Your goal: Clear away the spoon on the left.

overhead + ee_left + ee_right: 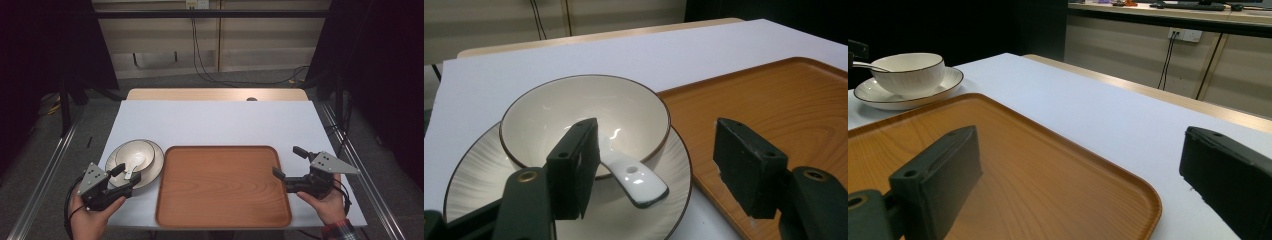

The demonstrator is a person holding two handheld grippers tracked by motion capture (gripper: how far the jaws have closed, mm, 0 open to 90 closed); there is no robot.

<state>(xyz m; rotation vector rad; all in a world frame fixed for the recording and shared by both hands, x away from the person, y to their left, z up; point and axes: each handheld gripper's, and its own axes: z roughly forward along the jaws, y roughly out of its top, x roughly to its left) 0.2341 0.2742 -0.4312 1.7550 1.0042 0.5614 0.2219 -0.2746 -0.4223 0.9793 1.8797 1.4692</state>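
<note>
The left gripper (121,175) is hovering right at the near edge of the white spoon (634,175), and its jaws are standing partly open, 1 on each side of the spoon's handle, with neither pad pressing on it. That spoon is lying in the cream bowl (584,115), handle sticking out over the rim toward the gripper. The bowl is sitting on the ribbed plate (479,175) (both dark-rimmed), and the plate is resting on the white table (215,122), just beside the left edge of the wooden tray (222,187).

Over on the other side, the right gripper (288,162) is waiting at the tray's right edge, jaws spread wide with nothing between them. In the right gripper view its 2 black jaws are framing the tray's near corner, 1 over the wood and 1 over the white surface. The tray is carrying nothing.
</note>
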